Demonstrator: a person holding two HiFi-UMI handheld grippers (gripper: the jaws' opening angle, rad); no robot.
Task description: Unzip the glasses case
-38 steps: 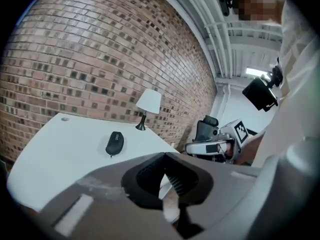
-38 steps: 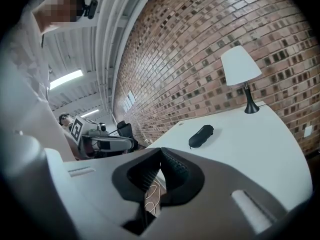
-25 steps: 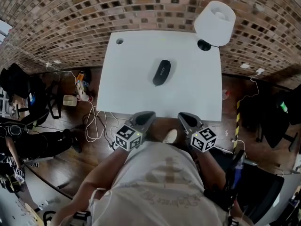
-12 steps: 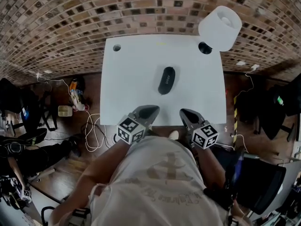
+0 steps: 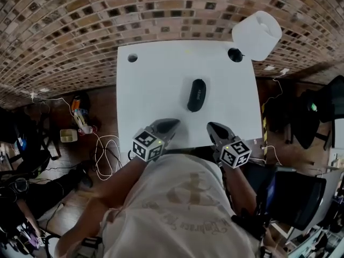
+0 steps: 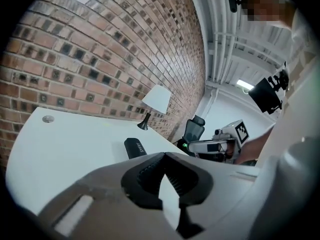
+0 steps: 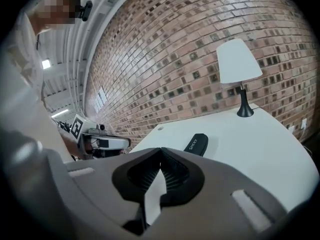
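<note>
A black zipped glasses case [image 5: 196, 94] lies on the white table [image 5: 156, 85], a little right of its middle; it also shows as a dark oblong case [image 6: 135, 147] in the left gripper view and case [image 7: 196, 144] in the right gripper view. My left gripper [image 5: 173, 123] hovers over the table's near edge, left of the case, shut and empty. My right gripper [image 5: 212, 127] hovers at the near edge just right of it, also shut with nothing between its jaws. Both are well short of the case.
A white lamp [image 5: 257, 34] with a black base [image 5: 235, 55] stands at the table's far right corner, against the brick wall. A cable hole [image 5: 132, 58] is at the far left corner. Cables and bags lie on the floor at left; a black chair [image 5: 290, 192] stands at right.
Both grippers have moved forward from in front of the table to over its near edge, closer to the case. The jaws stayed shut.
</note>
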